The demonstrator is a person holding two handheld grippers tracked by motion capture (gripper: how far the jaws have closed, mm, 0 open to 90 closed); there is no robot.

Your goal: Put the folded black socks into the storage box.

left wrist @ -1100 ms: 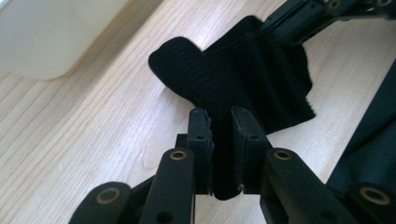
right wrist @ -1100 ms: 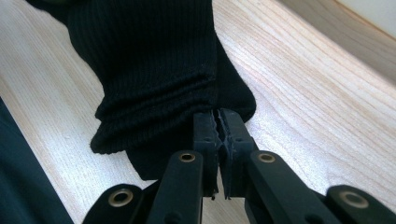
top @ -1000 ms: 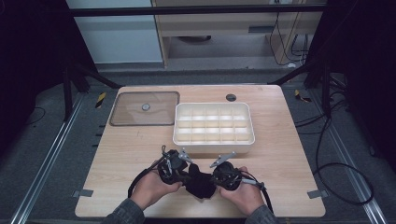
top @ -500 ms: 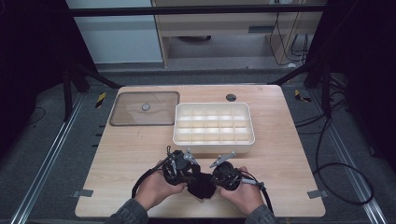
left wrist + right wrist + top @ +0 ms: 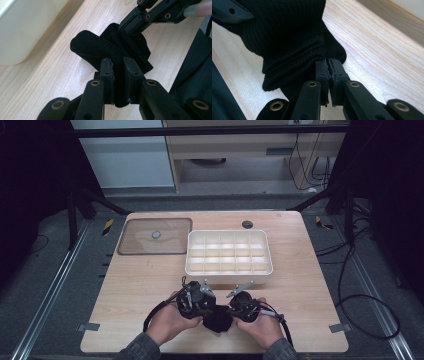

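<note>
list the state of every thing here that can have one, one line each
black sock: rolled up, on the table, pinched from both sides
left gripper: jaws shut on the sock
right gripper: jaws shut on the sock's edge
compartment box: open, lid off, compartments look empty
clear lid: lying flat on the table, left of the box, apart from it

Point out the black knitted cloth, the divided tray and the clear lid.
black knitted cloth (image 5: 97, 46), left gripper view, rolled ribbed part.
divided tray (image 5: 229, 270), high view, near wall.
clear lid (image 5: 156, 235), high view, centre knob.
</note>
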